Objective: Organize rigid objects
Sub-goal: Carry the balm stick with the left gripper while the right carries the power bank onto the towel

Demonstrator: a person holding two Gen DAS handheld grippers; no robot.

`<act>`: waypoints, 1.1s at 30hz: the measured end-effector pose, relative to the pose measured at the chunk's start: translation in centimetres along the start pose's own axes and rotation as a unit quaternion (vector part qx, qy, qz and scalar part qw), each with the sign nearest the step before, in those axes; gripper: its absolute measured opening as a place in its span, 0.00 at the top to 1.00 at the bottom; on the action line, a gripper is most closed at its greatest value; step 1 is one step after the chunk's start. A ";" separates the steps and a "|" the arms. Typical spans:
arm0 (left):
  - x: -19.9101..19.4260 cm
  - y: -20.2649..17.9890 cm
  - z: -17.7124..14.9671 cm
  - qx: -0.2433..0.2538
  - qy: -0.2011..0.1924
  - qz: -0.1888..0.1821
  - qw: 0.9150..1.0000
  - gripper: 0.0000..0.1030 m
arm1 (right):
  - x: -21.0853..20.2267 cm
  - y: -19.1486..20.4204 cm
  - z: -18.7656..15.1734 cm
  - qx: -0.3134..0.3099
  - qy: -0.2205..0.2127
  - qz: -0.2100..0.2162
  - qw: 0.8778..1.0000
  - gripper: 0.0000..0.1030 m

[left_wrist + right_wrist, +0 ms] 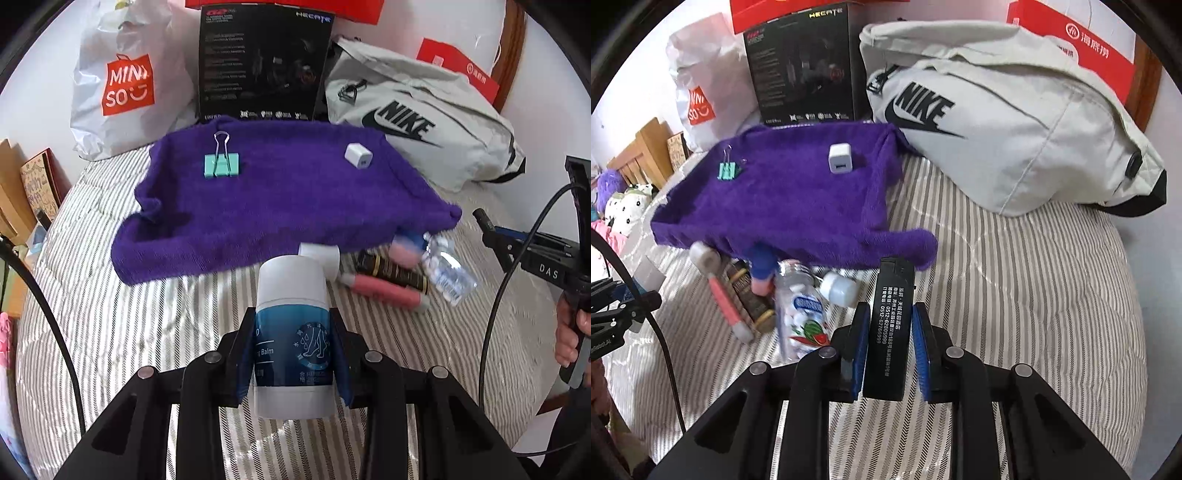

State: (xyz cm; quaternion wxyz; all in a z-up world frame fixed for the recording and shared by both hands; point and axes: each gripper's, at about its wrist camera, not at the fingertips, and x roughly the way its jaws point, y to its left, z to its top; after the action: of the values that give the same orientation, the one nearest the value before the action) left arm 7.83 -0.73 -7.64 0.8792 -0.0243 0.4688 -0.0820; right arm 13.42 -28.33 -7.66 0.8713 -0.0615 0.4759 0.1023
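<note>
**Both jaws loaded above the purple towel's near edge**

Your left gripper (291,343) has its jaws clamped on a white balm stick (291,325) with a blue label, held upright just short of the purple towel (280,199). Your right gripper (886,350) has its jaws closed on a black lighter (890,325) with white print, at the towel's near right corner. The towel lies on a striped bed (1015,295); on it sit a mint binder clip (221,164) and a white charger cube (357,156), well apart. Along its near edge cluster a pink tube (384,291), a dark tube (391,271) and a clear mint bottle (801,314). Behind the towel stand a Nike bag (1015,136), a black box (262,62) and a Miniso bag (125,81). Right of the towel, the striped bedding lies bare.
</note>
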 end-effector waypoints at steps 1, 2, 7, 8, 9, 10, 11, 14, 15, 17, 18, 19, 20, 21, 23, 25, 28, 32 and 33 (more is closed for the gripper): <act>-0.2 0.2 0.4 -0.002 -0.003 -0.002 1.000 0.67 | -0.2 0.2 0.3 -0.001 -0.001 0.002 1.000 0.78; -0.3 0.3 0.7 -0.002 -0.005 -0.003 1.000 0.67 | -0.4 0.5 0.6 -0.004 -0.004 0.004 1.000 0.78; -0.8 1.2 2.6 -0.006 -0.018 0.007 1.000 0.67 | -0.9 1.5 2.1 -0.012 -0.010 0.021 1.000 0.78; -0.9 1.5 3.1 -0.008 -0.020 0.007 1.000 0.67 | -0.9 1.7 2.6 -0.014 -0.011 0.023 1.000 0.78; -0.9 1.6 3.4 -0.008 -0.020 0.007 1.000 0.67 | -1.0 1.9 3.0 -0.016 -0.013 0.025 0.999 0.78; -0.9 1.9 3.8 -0.010 -0.022 0.007 1.000 0.67 | -1.0 2.1 3.3 -0.018 -0.014 0.027 0.999 0.78; -0.8 2.1 4.2 -0.011 -0.023 0.008 1.000 0.67 | -1.0 2.3 3.7 -0.021 -0.017 0.028 0.999 0.78; -0.5 2.7 5.5 -0.015 -0.025 0.013 0.999 0.67 | -0.8 2.7 5.0 -0.026 -0.019 0.036 0.999 0.78; -0.4 2.8 5.7 -0.015 -0.025 0.013 0.999 0.67 | -0.7 2.8 5.6 -0.027 -0.021 0.040 0.999 0.78; 0.0 3.2 6.5 -0.017 -0.024 0.018 0.999 0.67 | -0.4 3.0 6.4 -0.029 -0.021 0.043 0.998 0.78; 0.2 3.5 6.9 -0.019 -0.024 0.019 0.999 0.67 | -0.3 3.1 6.7 -0.030 -0.022 0.044 0.998 0.78; 0.4 3.7 7.2 -0.021 -0.024 0.019 0.999 0.67 | -0.1 3.2 7.3 -0.031 -0.023 0.046 0.998 0.78; 0.7 3.9 7.5 -0.025 -0.023 0.019 0.999 0.67 | 0.1 3.3 7.6 -0.033 -0.023 0.048 0.998 0.78; 1.0 4.1 7.8 -0.028 -0.022 0.017 0.999 0.67 | 0.2 3.4 7.9 -0.035 -0.023 0.050 0.998 0.78; 1.6 4.5 8.5 -0.033 -0.020 0.014 0.999 0.67 | 0.8 3.5 8.7 -0.038 -0.023 0.054 0.998 0.78; 2.4 5.0 9.1 -0.038 -0.020 0.012 0.999 0.67 | 1.7 3.5 9.3 -0.039 -0.018 0.060 0.997 0.78; 3.9 5.6 9.8 -0.047 -0.015 0.011 0.999 0.67 | 3.5 3.5 10.1 -0.038 -0.009 0.065 0.997 0.78; 5.8 6.7 10.1 -0.065 -0.010 0.007 0.998 0.67 | 6.3 3.4 10.7 -0.028 0.010 0.077 0.997 0.78; 6.2 6.9 10.2 -0.070 -0.008 0.007 0.997 0.67 | 6.9 3.4 10.8 -0.027 0.012 0.074 0.997 0.78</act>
State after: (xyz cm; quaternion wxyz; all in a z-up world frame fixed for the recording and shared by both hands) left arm 20.49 4.69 -7.89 0.8796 -0.0832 0.4666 -0.0421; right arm 25.06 -21.99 -7.65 0.8539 -0.0508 0.4863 0.1785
